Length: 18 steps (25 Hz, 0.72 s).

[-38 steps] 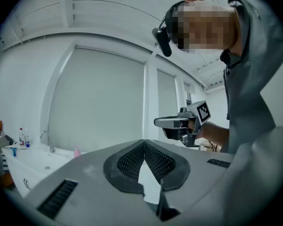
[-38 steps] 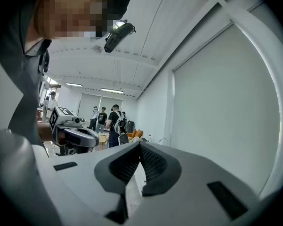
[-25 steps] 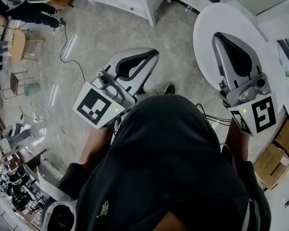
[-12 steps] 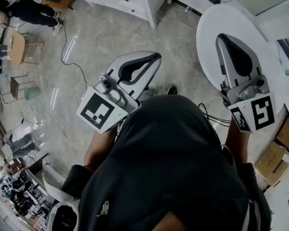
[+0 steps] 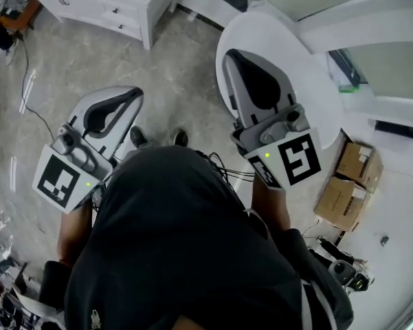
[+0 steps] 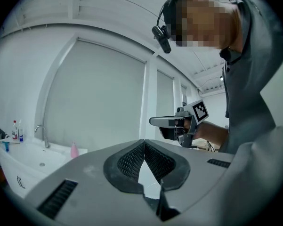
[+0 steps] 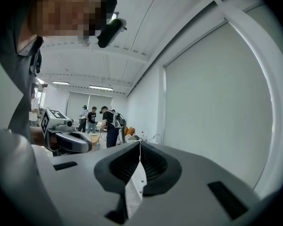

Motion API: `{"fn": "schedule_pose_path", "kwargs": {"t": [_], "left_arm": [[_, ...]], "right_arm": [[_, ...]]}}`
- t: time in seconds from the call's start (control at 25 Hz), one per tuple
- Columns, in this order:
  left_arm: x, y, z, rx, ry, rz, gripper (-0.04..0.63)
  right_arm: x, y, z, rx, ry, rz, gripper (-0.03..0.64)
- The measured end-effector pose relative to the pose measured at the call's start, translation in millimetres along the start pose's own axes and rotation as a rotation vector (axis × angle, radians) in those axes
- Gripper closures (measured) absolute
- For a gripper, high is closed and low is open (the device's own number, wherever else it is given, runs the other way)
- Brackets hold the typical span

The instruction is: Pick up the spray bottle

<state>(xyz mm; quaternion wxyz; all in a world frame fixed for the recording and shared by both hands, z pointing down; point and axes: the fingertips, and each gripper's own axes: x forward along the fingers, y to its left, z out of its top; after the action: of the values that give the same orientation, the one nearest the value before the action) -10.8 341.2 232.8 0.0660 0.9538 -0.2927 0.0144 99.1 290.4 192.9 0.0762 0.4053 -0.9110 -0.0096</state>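
Both grippers closed, nothing between jaws. Left gripper (image 5: 132, 95) over floor, right gripper (image 5: 228, 55) above left edge of round table (image 5: 316, 74).

Spray bottle: I can't single it out. Likeliest one of small bottles (image 6: 16, 131) at far left end of sink counter (image 6: 30, 155), beside faucet (image 6: 40, 133).

My approach:
- face counter
- open jaws early
- come in level
- close on bottle body

Mind table edge and cabinet (image 5: 103, 5). Floor between looks free.

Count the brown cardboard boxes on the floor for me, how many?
2. One brown cardboard box lies at the head view's right; the second brown cardboard box sits right beside it, lower in the picture. Others may hide behind the person.
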Motion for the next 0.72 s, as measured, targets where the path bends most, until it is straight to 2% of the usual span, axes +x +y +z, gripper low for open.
{"fn": "schedule_pose_path", "kwargs": {"t": [0.08,0.28,0.4,0.52,0.64,0.72], "left_arm": [[1.0,4.3,-7.1,0.02,-0.016,-0.025,0.589],[-16.2,35.8,-11.2,0.007,-0.09,-0.052,0.589],[-20.8,43.2,-17.0,-0.029,-0.015,-0.083,0.589],[-10.0,53.6,-8.0,0.032,0.019,-0.121,0.589],[7.8,57.7,4.7,0.064,-0.069,-0.114,0.589],[22.0,58.1,4.9,0.037,-0.126,-0.089,0.589]], "right_arm": [[2.7,2.4,-5.9,-0.012,0.017,-0.011,0.607],[39.1,21.5,-12.2,-0.028,-0.006,-0.051,0.607],[46.2,23.3,-9.4,0.009,0.037,-0.061,0.607],[49.2,10.2,4.6,0.017,0.05,-0.075,0.607],[53.6,-4.6,1.4,-0.032,0.072,-0.046,0.607],[58.0,-16.5,-4.3,-0.037,0.112,-0.034,0.607]]}}
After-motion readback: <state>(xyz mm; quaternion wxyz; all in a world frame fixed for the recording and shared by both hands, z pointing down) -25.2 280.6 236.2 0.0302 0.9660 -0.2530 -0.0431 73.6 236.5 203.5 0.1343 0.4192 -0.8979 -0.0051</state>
